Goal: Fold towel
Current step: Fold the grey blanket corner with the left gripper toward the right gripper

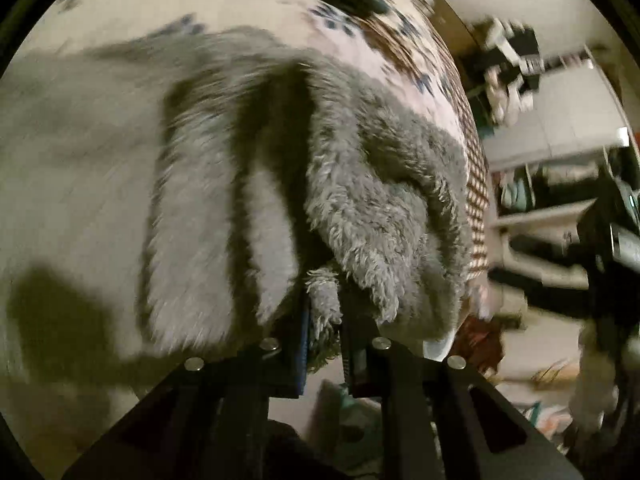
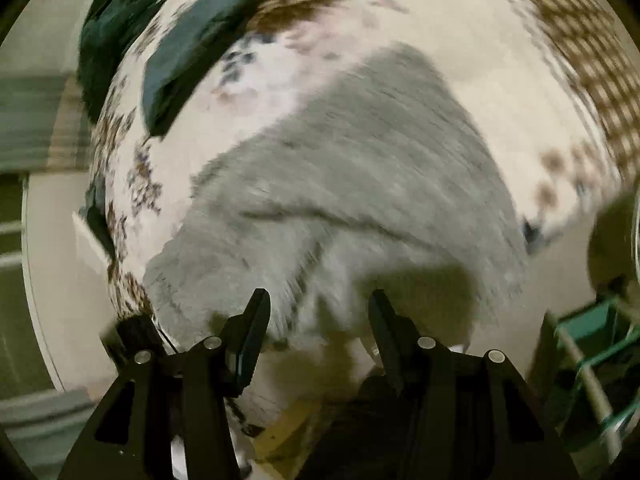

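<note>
- While the left gripper [image 1: 324,316] pinched a bunched edge of the shaggy grey towel [image 1: 372,200] at lower centre, a fold looked under way; the cloth ran from there toward upper left over the pale patterned bedspread [image 1: 360,36].
- In the right wrist view, the right gripper [image 2: 318,304] hung wide open and empty at the bottom; the towel lay mid-frame, long axis lower left to upper right. Next: probably laying the lifted edge across.

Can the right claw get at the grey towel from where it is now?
Probably yes. The right claw is open and the grey towel lies right ahead of its fingers on the patterned cover, with nothing between.
</note>
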